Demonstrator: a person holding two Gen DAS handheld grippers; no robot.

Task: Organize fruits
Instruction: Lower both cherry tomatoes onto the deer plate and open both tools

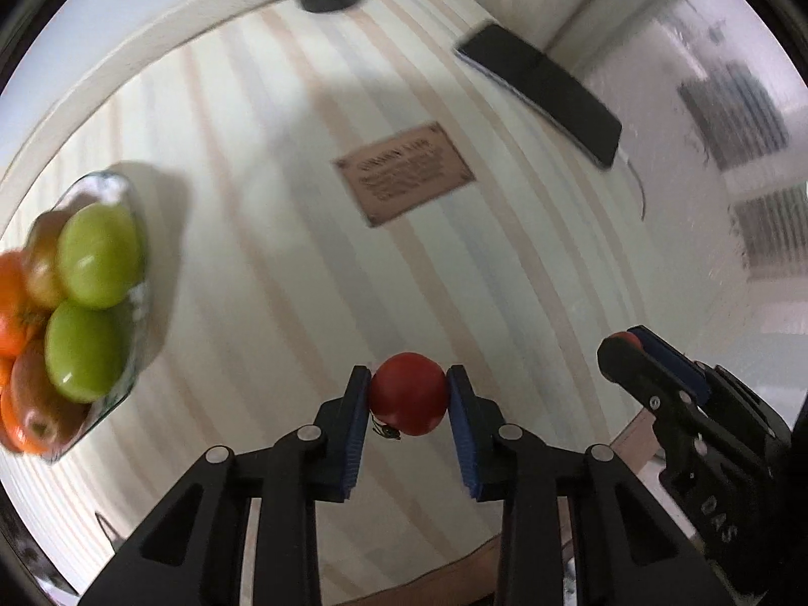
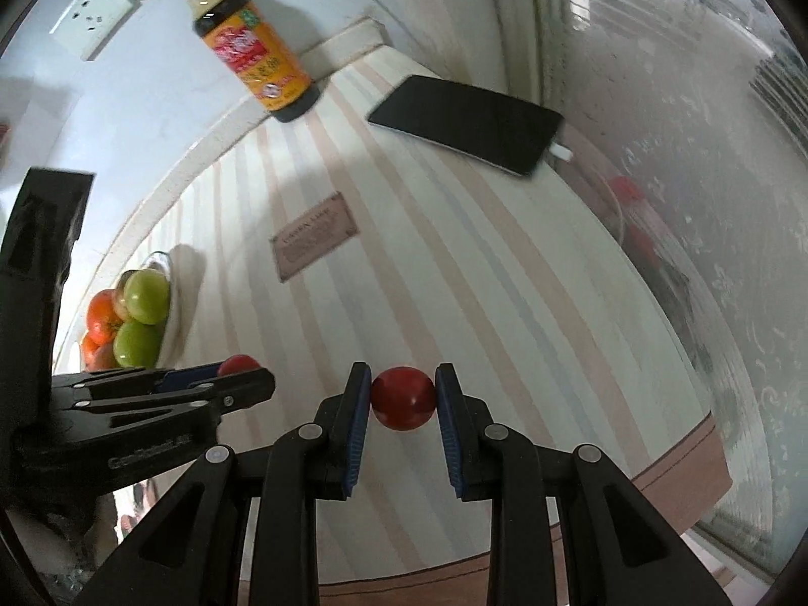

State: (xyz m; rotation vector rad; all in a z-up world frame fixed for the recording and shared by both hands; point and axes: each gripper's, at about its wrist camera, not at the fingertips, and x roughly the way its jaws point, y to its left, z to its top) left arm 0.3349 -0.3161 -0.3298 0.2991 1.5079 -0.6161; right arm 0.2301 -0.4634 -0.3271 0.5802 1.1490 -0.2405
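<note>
Each gripper, left (image 1: 408,394) and right (image 2: 403,396), pinches 1 red fruit (image 1: 408,393) between its fingers above the counter (image 1: 283,262). Carry both level to the bowl (image 1: 132,298), releasing low, 1 at a time.

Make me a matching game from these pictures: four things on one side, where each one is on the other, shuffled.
Things:
1. green apples
2. sauce bottle
3. phone
4. red fruit

Places:
A. lying flat near the table's far corner
B. clamped in the left gripper
C. piled in the glass bowl
D. standing upright by the wall

Pairs: 1-C, 2-D, 3-A, 4-B
</note>
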